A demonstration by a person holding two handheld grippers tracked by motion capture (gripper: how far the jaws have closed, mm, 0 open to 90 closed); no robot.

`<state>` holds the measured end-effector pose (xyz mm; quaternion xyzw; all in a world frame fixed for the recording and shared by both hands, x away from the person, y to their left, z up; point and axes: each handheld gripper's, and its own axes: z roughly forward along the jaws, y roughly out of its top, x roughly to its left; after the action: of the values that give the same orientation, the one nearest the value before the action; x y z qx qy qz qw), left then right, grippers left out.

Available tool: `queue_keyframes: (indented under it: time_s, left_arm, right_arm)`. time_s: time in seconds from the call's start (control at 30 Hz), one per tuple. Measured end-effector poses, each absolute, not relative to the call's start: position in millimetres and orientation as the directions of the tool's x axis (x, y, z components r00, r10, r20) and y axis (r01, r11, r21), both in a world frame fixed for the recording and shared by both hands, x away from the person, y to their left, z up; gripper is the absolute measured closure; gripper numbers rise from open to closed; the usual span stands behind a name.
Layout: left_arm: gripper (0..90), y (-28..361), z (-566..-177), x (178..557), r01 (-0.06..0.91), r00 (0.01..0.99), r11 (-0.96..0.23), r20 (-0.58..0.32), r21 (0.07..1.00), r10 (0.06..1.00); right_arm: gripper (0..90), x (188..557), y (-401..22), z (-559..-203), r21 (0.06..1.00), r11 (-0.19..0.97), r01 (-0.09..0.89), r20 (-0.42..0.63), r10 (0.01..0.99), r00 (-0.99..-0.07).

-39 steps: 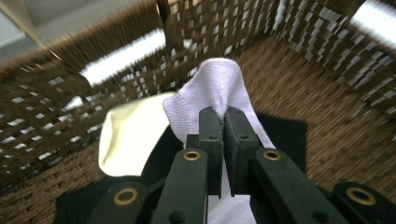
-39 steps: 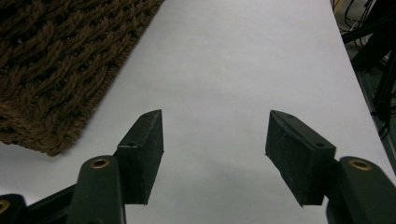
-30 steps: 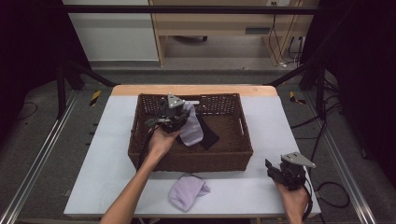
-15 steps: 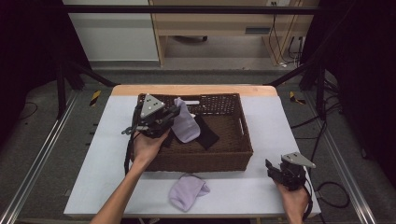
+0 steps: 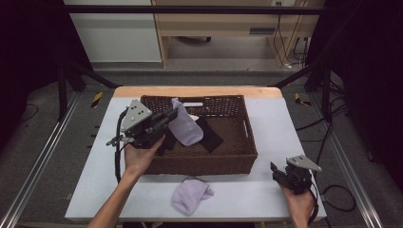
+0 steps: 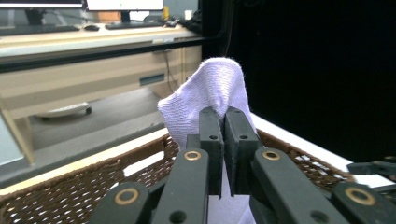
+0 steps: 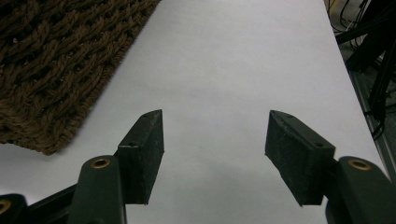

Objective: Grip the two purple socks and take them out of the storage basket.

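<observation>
My left gripper (image 5: 174,115) is shut on a lilac sock (image 5: 185,128), which hangs from its jaws above the left half of the brown wicker basket (image 5: 209,164). In the left gripper view the sock (image 6: 212,93) folds over the closed fingertips (image 6: 223,125), with the basket rim (image 6: 74,196) below. A black garment (image 5: 209,134) lies on the basket floor beside the hanging sock. A second lilac sock (image 5: 190,194) lies crumpled on the table in front of the basket. My right gripper (image 5: 278,172) rests at the table's front right, jaws open with nothing between them (image 7: 212,140).
The white table top (image 5: 285,123) has free room right of the basket and along the front edge. In the right gripper view the basket corner (image 7: 51,70) sits to the upper left. A wooden bench (image 5: 228,28) stands on the floor beyond the table.
My left gripper has risen and drawn back toward the left, lifting the lilac sock higher out of the basket. The right gripper has stayed put.
</observation>
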<state>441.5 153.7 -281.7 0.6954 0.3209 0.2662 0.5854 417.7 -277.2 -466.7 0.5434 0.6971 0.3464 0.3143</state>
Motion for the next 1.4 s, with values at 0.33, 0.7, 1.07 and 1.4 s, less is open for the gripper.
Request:
queue_keyframes:
  time_s: [0.33, 0.7, 1.07, 1.4]
  left_arm:
    - [85.5, 163.0, -271.0, 401.9, 0.052, 0.689, -0.102, 0.039, 0.993, 0.723]
    - [85.6, 176.7, -288.8, 375.9, 0.078, 0.711, -0.105, 0.018, 0.991, 0.703]
    - [85.6, 178.6, -327.7, 356.6, 0.134, 0.734, -0.166, 0.014, 0.977, 0.679]
    - [85.6, 176.4, -373.8, 357.5, 0.243, 0.74, -0.226, -0.03, 0.943, 0.672]
  right_arm:
    - [37.6, 416.7, -277.1, -466.2, 0.826, 0.169, 0.538, -0.061, 0.975, -0.213]
    - [37.6, 416.3, -276.5, -466.2, 0.825, 0.166, 0.54, -0.058, 0.976, -0.212]
    - [37.7, 415.5, -276.3, -466.5, 0.825, 0.164, 0.541, -0.057, 0.977, -0.208]
    - [37.7, 415.8, -275.7, -467.4, 0.823, 0.168, 0.543, -0.06, 0.976, -0.211]
